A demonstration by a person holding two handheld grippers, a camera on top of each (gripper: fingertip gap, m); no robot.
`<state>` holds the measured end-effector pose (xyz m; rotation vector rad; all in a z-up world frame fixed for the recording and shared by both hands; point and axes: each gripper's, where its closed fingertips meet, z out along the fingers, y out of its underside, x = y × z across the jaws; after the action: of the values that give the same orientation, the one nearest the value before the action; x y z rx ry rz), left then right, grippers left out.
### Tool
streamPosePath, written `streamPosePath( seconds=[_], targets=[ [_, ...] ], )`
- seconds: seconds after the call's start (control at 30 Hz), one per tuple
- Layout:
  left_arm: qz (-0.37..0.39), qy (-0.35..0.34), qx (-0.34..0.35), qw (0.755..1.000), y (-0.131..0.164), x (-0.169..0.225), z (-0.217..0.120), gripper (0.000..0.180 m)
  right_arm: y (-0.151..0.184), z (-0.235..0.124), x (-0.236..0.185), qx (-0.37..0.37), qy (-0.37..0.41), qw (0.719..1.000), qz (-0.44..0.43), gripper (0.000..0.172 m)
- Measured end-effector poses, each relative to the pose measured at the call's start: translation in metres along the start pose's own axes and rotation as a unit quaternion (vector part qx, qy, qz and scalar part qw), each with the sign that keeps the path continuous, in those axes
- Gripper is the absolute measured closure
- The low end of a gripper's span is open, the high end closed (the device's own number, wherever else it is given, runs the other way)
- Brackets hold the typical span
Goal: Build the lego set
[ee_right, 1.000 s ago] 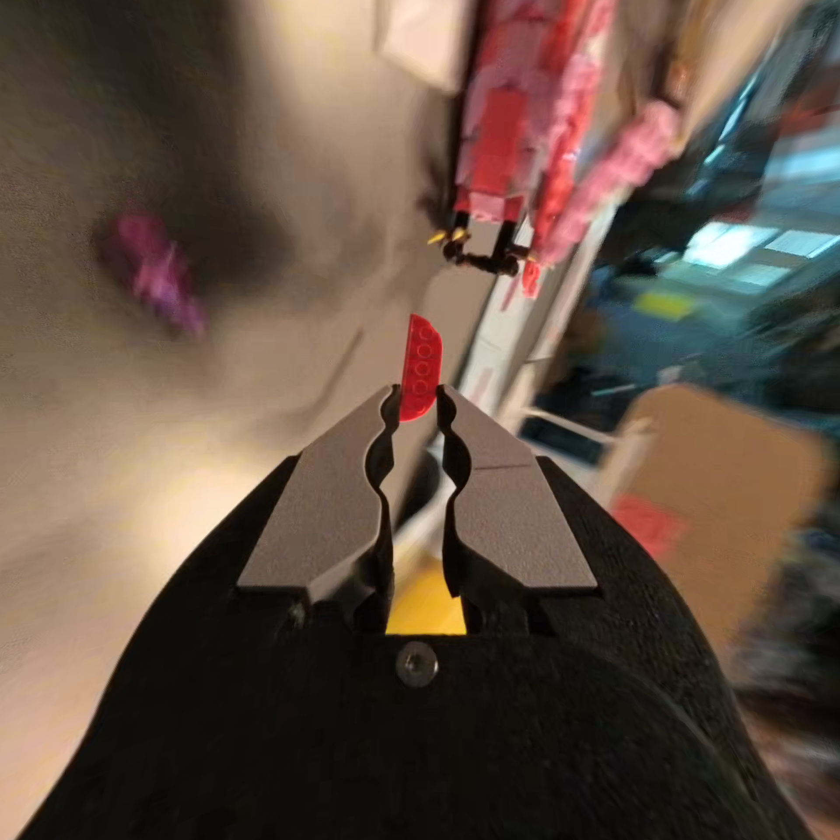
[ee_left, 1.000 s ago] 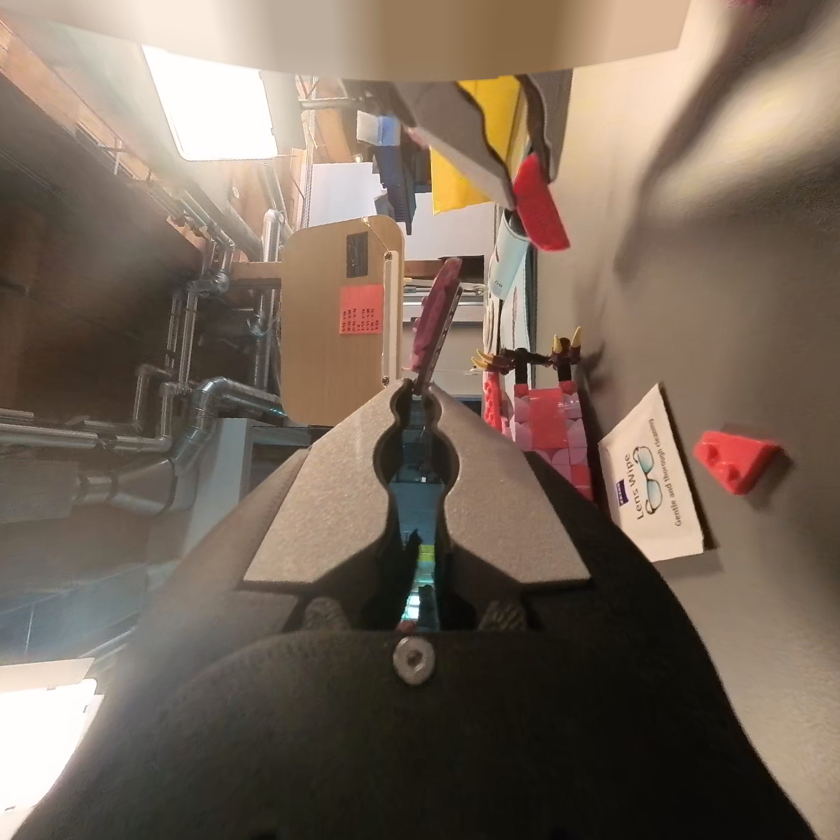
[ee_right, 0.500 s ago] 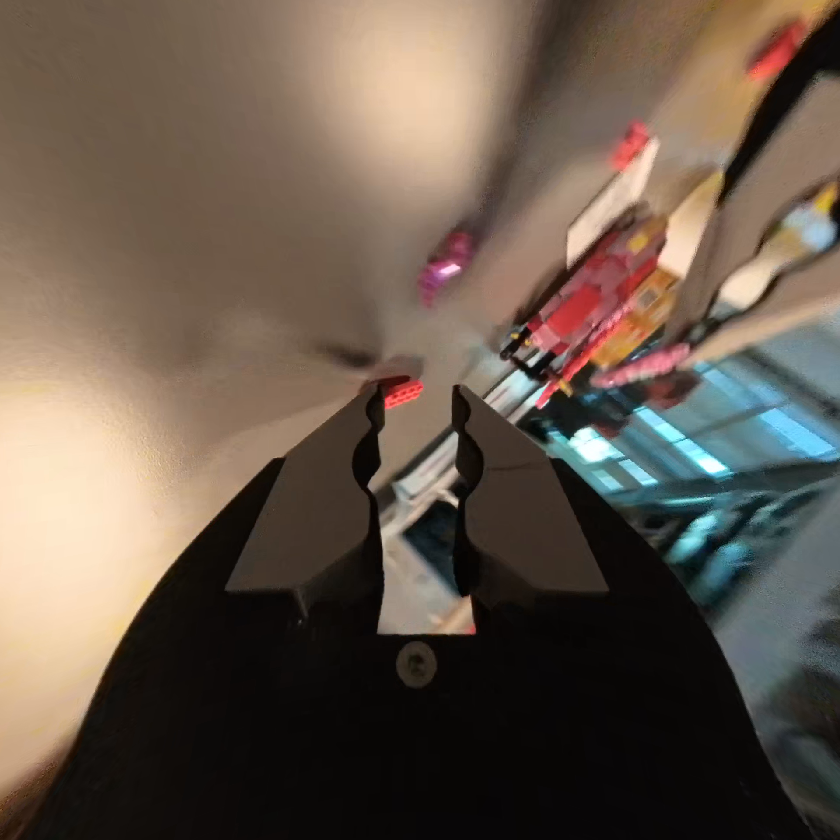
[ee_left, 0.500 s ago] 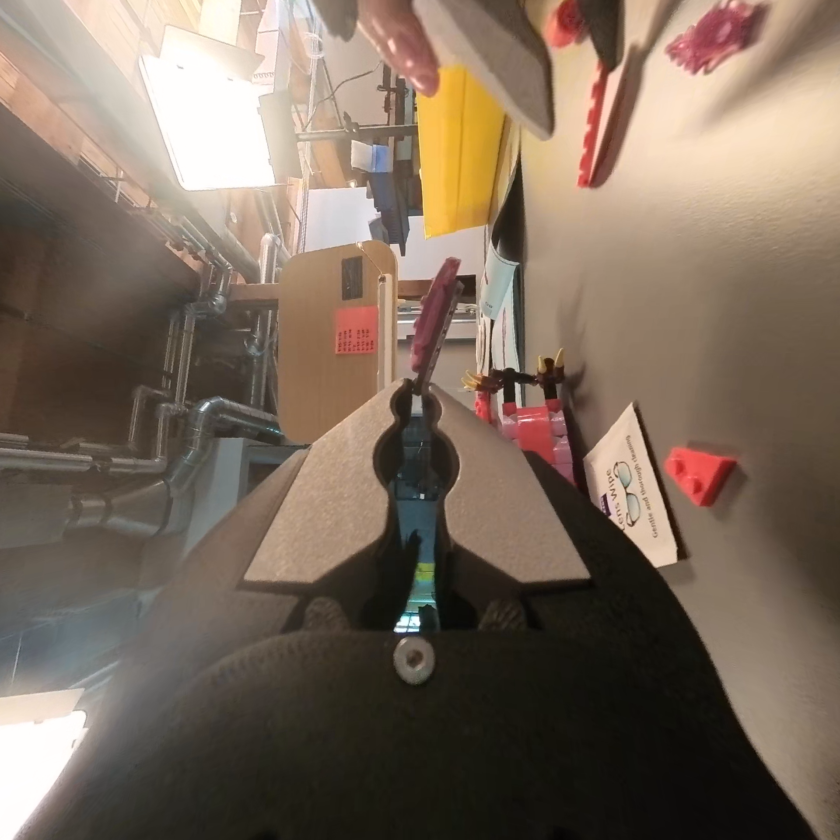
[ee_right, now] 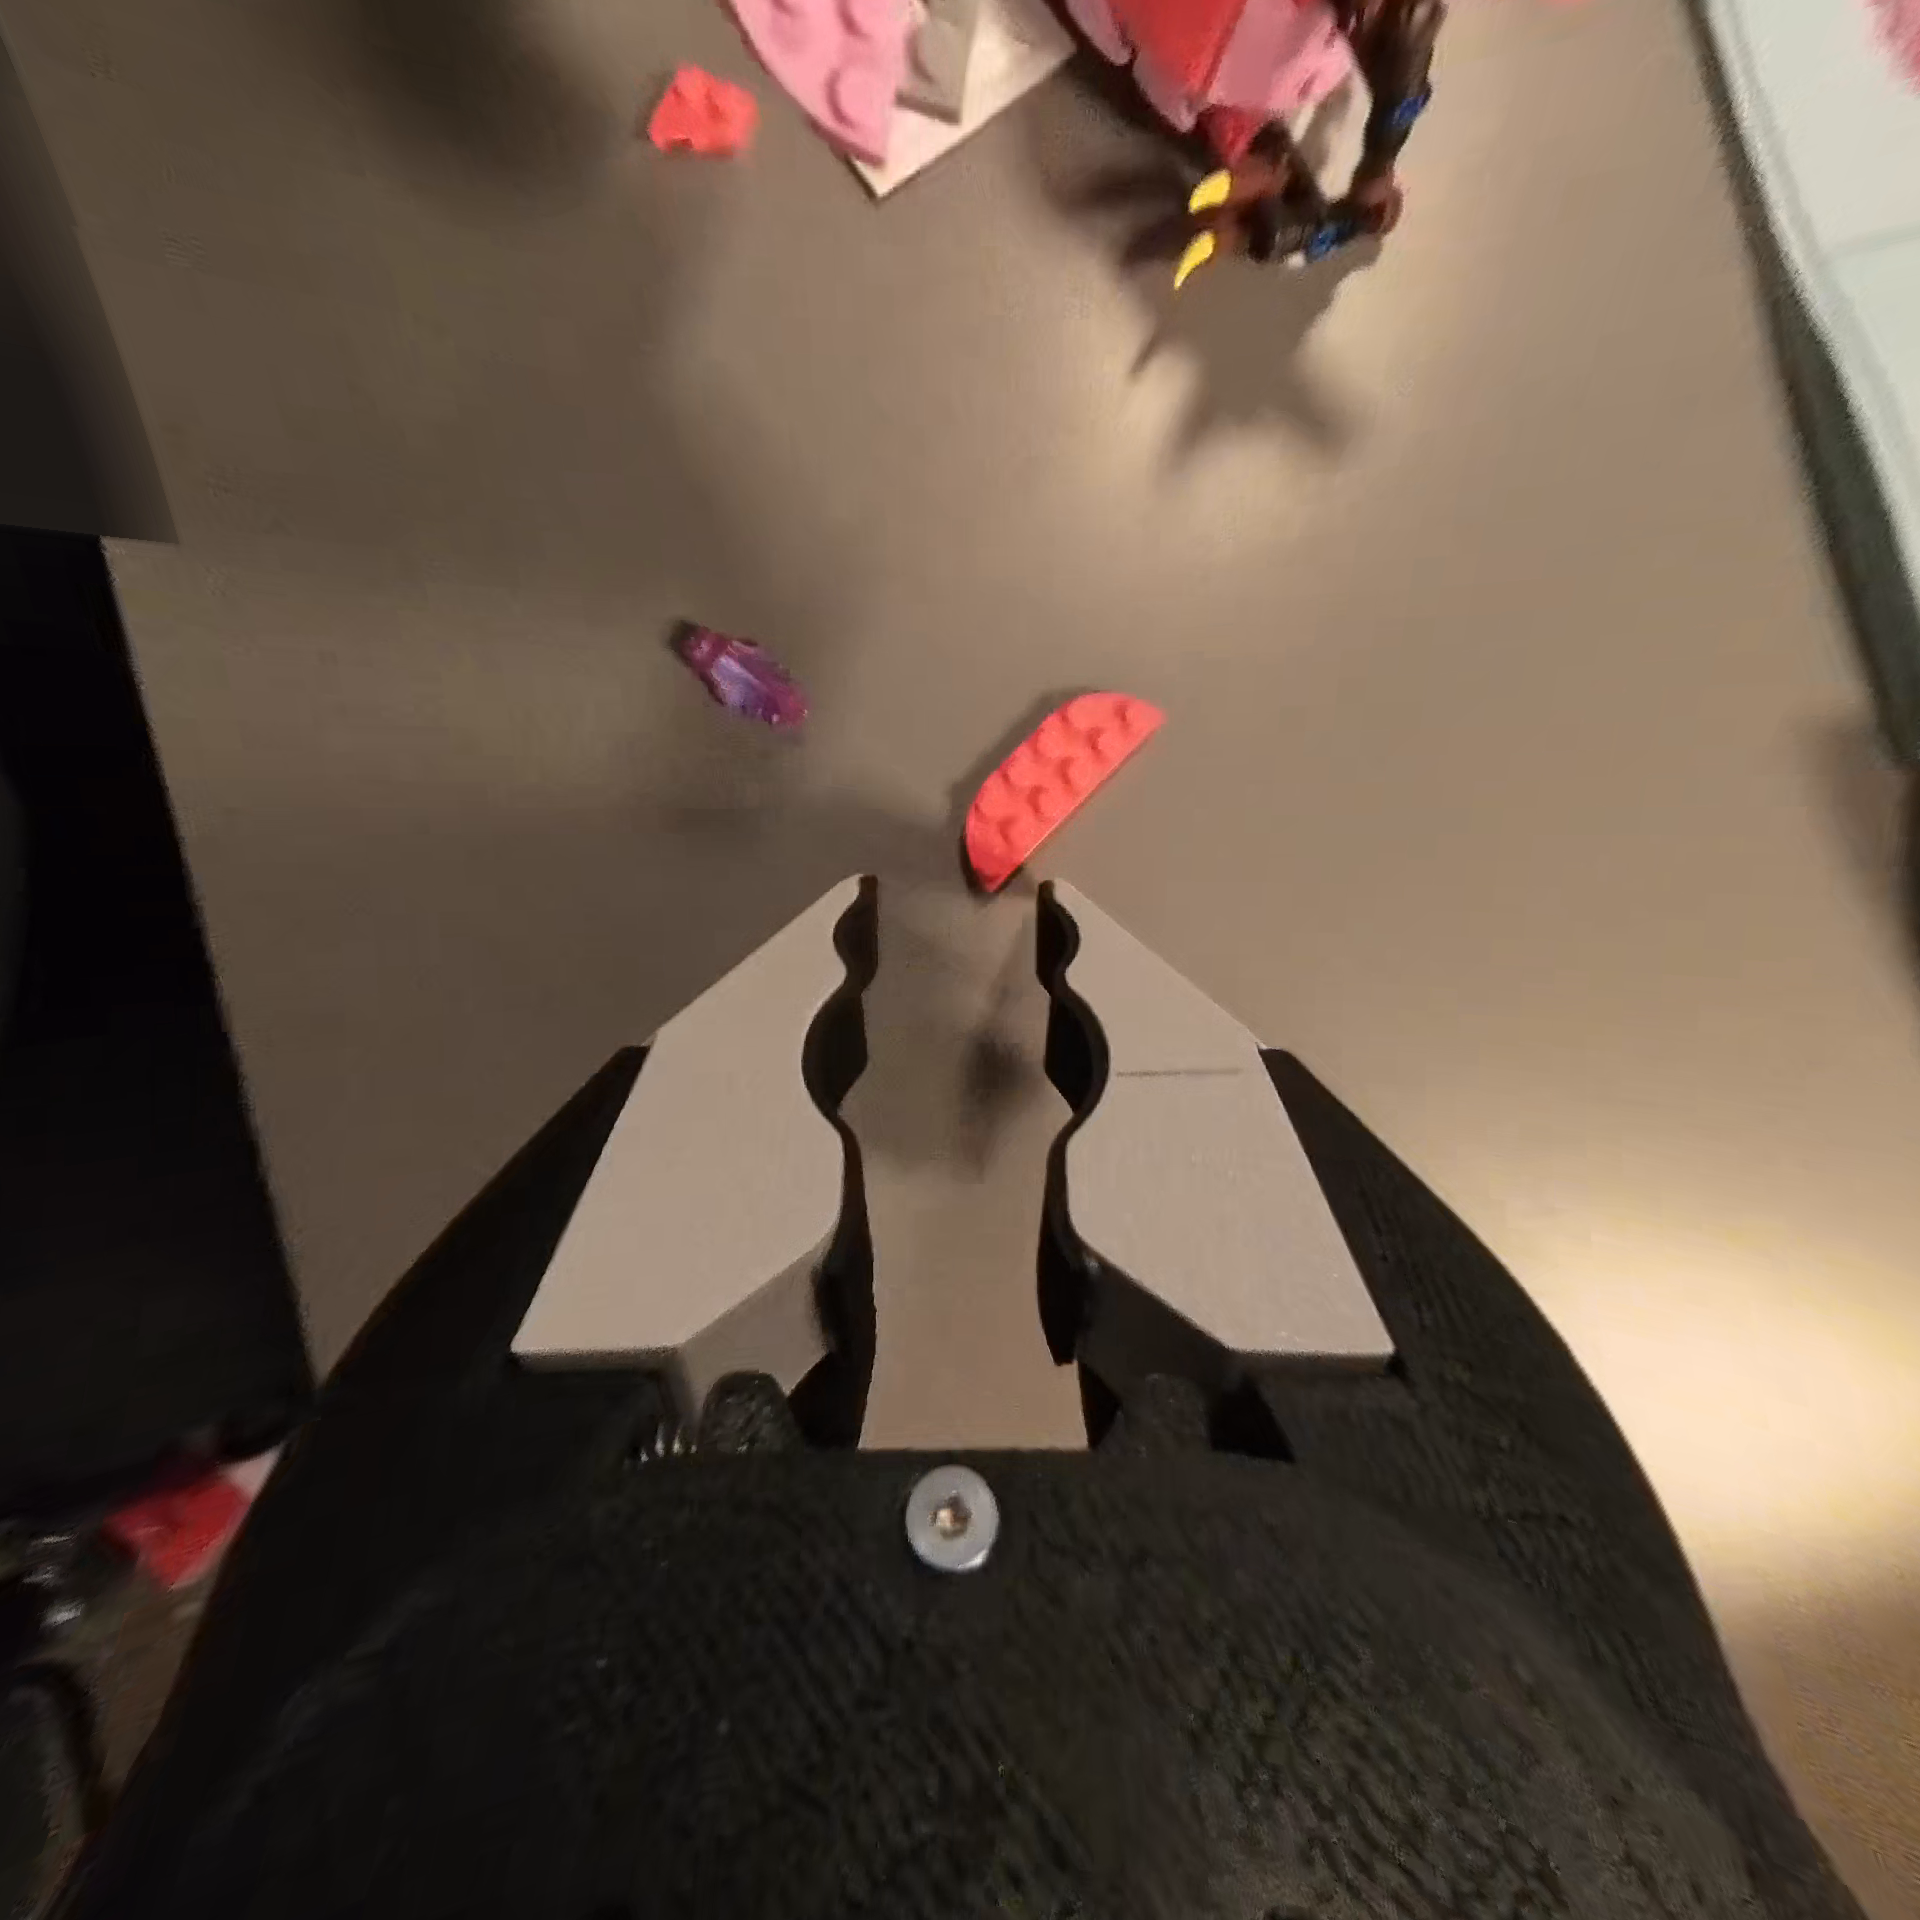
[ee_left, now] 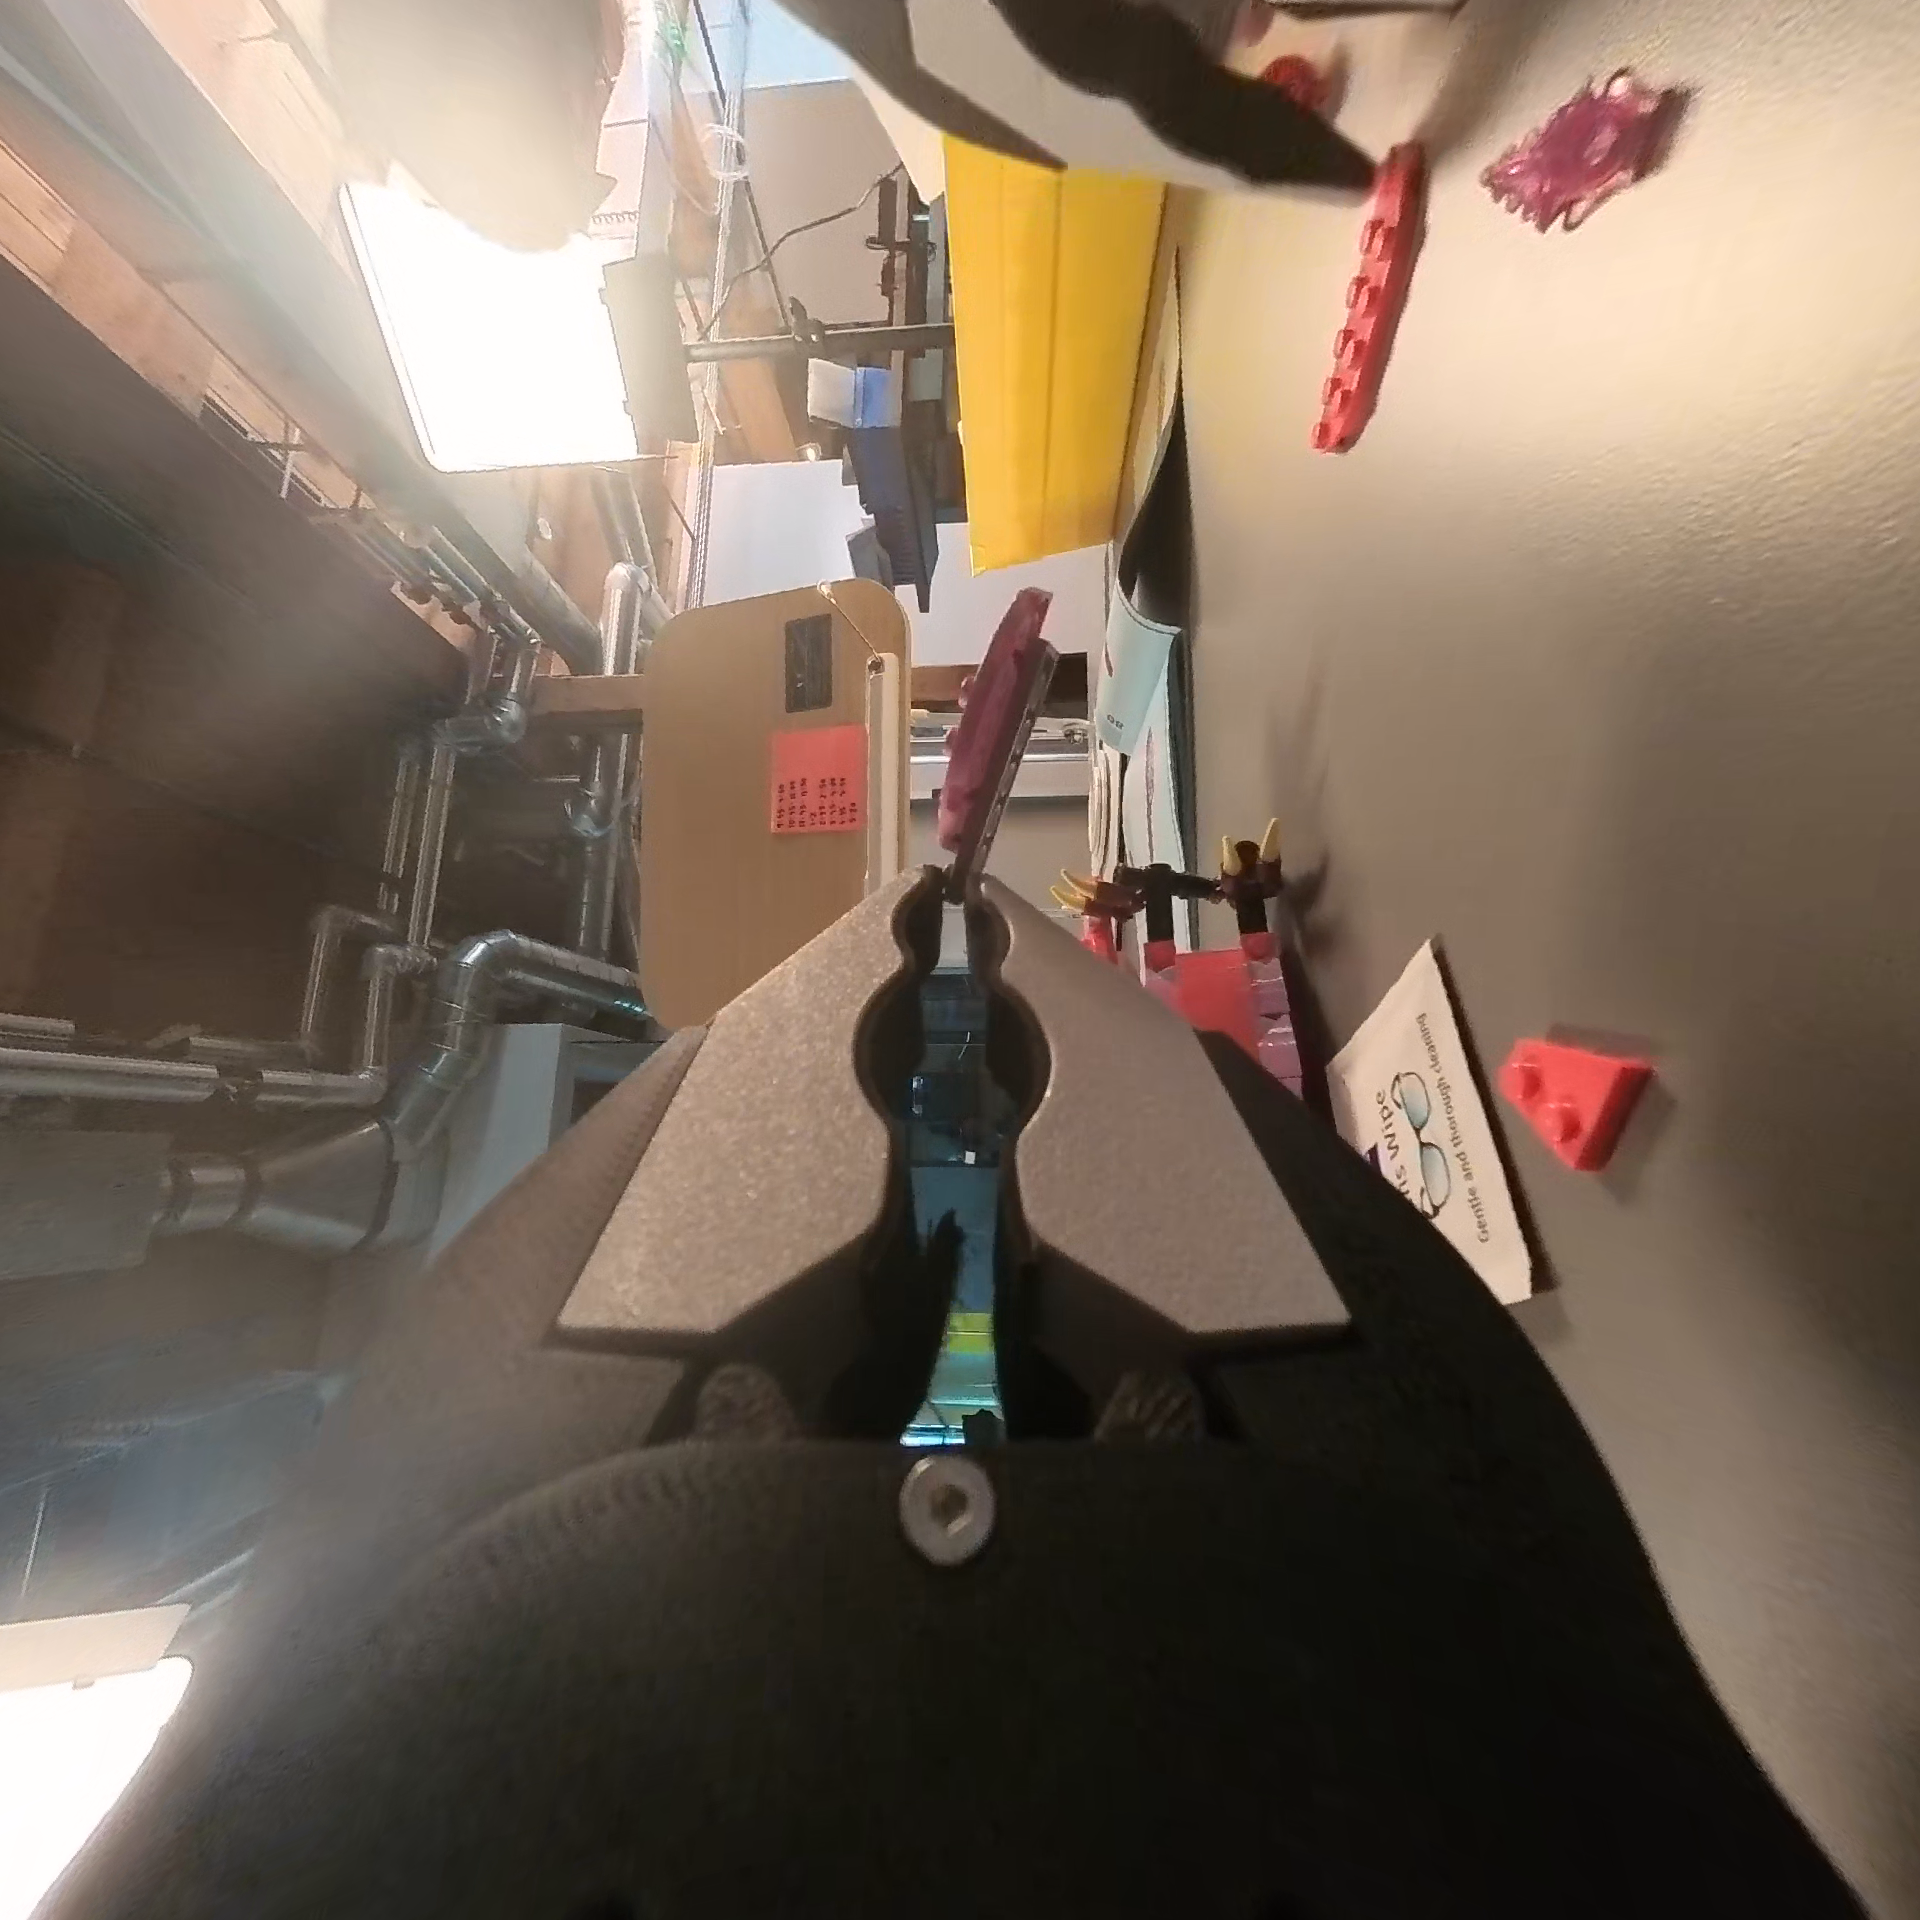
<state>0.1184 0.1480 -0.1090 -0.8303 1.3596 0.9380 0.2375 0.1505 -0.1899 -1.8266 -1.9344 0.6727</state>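
Magenta studded plate (ee_left: 995,727), pinched only by its lower tip in the left claw (ee_left: 954,883) at frame centre, could pivot or slip free, while the right claw (ee_right: 956,888) hangs spread and bare just short of the red half-round plate (ee_right: 1055,790) lying on the grey surface (ee_right: 1455,727).

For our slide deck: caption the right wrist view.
Open hand-held gripper above the table, a red half-round plate just beyond its fingertips.

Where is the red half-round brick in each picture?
Left wrist view: the red half-round brick lies top right on the grey table, seen edge-on.
Right wrist view: the brick lies mid-picture, just beyond the open jaws.
Shared landmark: the purple see-through piece nearby.
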Motion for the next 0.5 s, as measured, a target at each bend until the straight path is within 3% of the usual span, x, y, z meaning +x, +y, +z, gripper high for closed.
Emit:
streamPosePath(
  seconds=[0.1,0.2,0.37,0.5],
  targets=[
    [-0.001,-0.001,0.001,1.0,0.0,-0.001,0.0,0.178,-0.014,0.006,-0.008,0.034,-0.043,0.997,0.049,0.145],
    [-0.003,-0.003,0.001,1.0,0.0,-0.002,0.0,0.178,-0.045,0.021,-0.021,0.091,-0.081,0.991,0.058,0.135],
    [-0.001,0.002,0.0,1.0,0.002,0.0,0.0,0.178,-0.062,0.025,0.004,0.116,-0.023,0.989,-0.085,0.134],
    [-0.001,0.005,0.002,1.0,0.001,0.002,0.0,0.178,-0.051,0.031,0.01,0.073,-0.061,0.983,-0.159,0.131]
  ],
)
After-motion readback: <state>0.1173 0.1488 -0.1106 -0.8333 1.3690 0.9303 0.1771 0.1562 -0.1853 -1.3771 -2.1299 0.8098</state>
